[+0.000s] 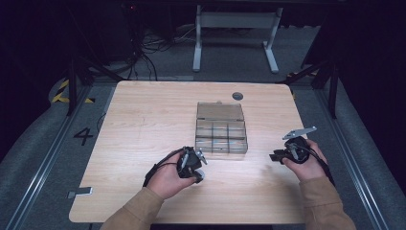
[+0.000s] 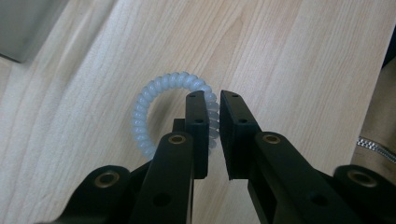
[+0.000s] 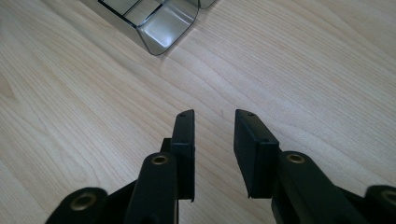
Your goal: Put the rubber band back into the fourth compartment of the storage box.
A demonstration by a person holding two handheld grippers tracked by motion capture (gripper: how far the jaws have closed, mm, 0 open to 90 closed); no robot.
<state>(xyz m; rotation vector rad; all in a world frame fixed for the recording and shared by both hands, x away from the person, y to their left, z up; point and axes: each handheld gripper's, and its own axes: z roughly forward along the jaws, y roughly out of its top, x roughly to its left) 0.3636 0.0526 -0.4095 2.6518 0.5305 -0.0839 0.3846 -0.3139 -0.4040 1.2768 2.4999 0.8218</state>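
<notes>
A pale blue spiral hair tie (image 2: 142, 116) lies as a ring on the wooden table (image 1: 143, 120). My left gripper (image 2: 212, 95) has its jaws closed to a narrow gap on the ring's right side, with the coil pinched between them. From above, the hair tie (image 1: 199, 176) shows just under the left gripper (image 1: 195, 170), in front of a clear compartment box (image 1: 221, 129). My right gripper (image 3: 214, 114) is open with only bare wood between its jaws. It hovers to the right of the box (image 3: 163, 28), jaws pointing left, at the table's right side (image 1: 276, 155).
The box's lid (image 1: 220, 111) lies open toward the far edge, and its grey corner (image 2: 23, 28) shows in the left gripper view. A round grommet (image 1: 237, 96) sits behind it. A tan sleeve (image 2: 378, 116) is close on the left gripper's right.
</notes>
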